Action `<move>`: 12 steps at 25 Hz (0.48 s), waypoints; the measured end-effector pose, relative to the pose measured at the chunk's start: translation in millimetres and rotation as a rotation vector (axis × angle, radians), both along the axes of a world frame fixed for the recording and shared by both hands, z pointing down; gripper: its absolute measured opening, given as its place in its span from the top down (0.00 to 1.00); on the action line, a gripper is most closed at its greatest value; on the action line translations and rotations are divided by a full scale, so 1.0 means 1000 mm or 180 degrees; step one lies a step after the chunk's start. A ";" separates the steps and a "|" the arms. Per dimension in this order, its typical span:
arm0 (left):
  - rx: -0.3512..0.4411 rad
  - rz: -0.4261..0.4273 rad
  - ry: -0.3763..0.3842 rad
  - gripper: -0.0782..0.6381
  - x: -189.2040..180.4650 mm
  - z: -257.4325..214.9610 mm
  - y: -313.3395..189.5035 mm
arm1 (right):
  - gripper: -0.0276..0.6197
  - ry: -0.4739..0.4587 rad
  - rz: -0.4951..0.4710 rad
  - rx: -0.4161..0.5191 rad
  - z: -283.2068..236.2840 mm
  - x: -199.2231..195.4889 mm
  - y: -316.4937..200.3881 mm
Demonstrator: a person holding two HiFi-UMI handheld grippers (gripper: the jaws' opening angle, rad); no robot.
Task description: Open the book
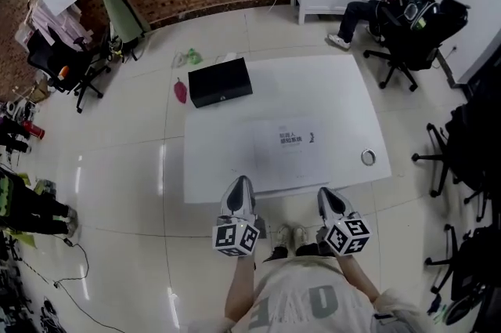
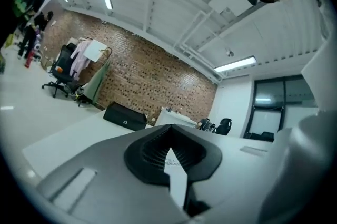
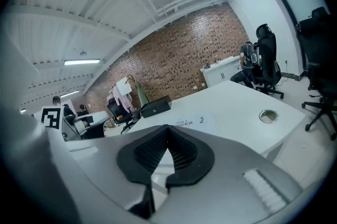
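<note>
The head view looked steeply down from above the person and took in the whole white counter (image 1: 337, 96) from well back. The left claw (image 2: 169, 137) view rode low behind its claw, facing level across the counter toward the brick wall (image 2: 152, 80). The right claw (image 3: 167, 138) view tilted slightly downward. All three shared the counter, the black box (image 1: 220, 81) and the book (image 1: 293, 142).
</note>
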State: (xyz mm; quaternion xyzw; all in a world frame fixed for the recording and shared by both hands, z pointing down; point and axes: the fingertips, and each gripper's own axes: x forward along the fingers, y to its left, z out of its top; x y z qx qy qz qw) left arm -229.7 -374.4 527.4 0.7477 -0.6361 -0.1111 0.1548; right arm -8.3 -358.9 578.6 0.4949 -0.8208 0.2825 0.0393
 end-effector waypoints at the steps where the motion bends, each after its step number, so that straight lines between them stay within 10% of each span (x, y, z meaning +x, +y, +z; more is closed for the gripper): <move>1: 0.0042 0.0071 -0.0141 0.87 0.004 -0.004 0.003 | 0.95 -0.0019 -0.0016 0.0011 0.000 -0.005 0.008; 12: 0.0363 -0.0056 -0.0586 0.87 0.003 -0.050 0.090 | 0.95 -0.0084 -0.0038 0.0272 -0.016 0.001 0.103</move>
